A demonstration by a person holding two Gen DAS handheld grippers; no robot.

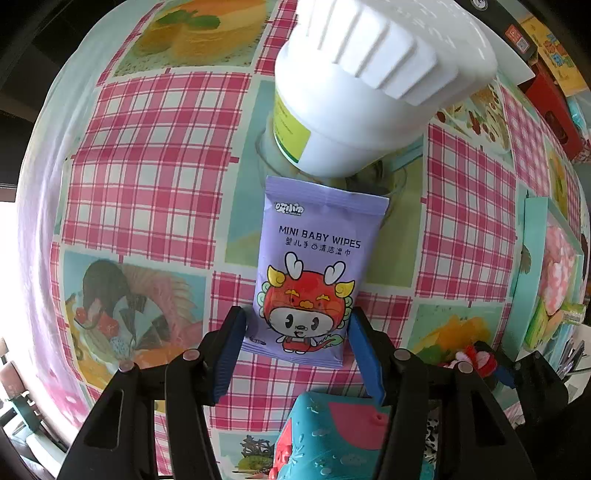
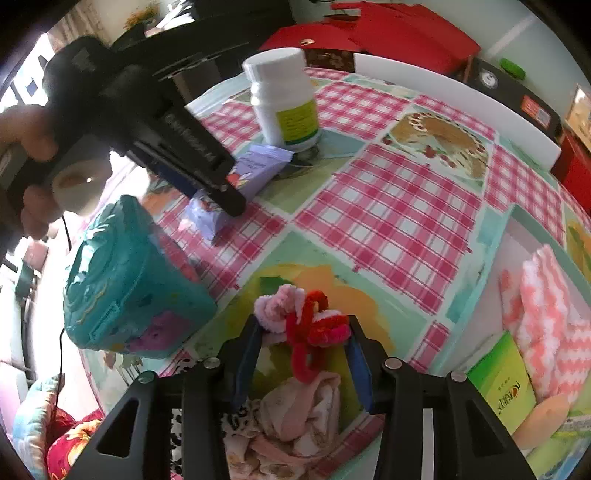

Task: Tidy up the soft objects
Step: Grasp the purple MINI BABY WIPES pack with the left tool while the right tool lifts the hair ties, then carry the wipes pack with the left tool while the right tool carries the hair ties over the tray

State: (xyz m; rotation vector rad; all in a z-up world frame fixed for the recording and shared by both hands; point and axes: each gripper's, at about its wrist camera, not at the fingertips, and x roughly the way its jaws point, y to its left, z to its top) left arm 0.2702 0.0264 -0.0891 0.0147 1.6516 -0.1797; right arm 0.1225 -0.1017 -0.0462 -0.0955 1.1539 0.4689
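A purple pack of mini baby wipes (image 1: 310, 273) lies flat on the checked tablecloth. My left gripper (image 1: 297, 332) is open with its fingers on either side of the pack's near end. The pack (image 2: 236, 184) and the left gripper (image 2: 225, 195) also show in the right wrist view. My right gripper (image 2: 304, 343) is open around a red and pink pipe-cleaner flower (image 2: 306, 325). A crumpled pink cloth (image 2: 295, 413) lies just under it. A teal tray (image 2: 509, 221) at the right holds a pink-and-white cloth (image 2: 550, 317) and a green packet (image 2: 506, 384).
A white bottle (image 1: 343, 110) with a ribbed cap stands just beyond the wipes, and shows in the right wrist view (image 2: 284, 99). A teal plastic box (image 2: 125, 280) lies on its side at the near left. Red boxes (image 2: 369, 33) stand past the table's far edge.
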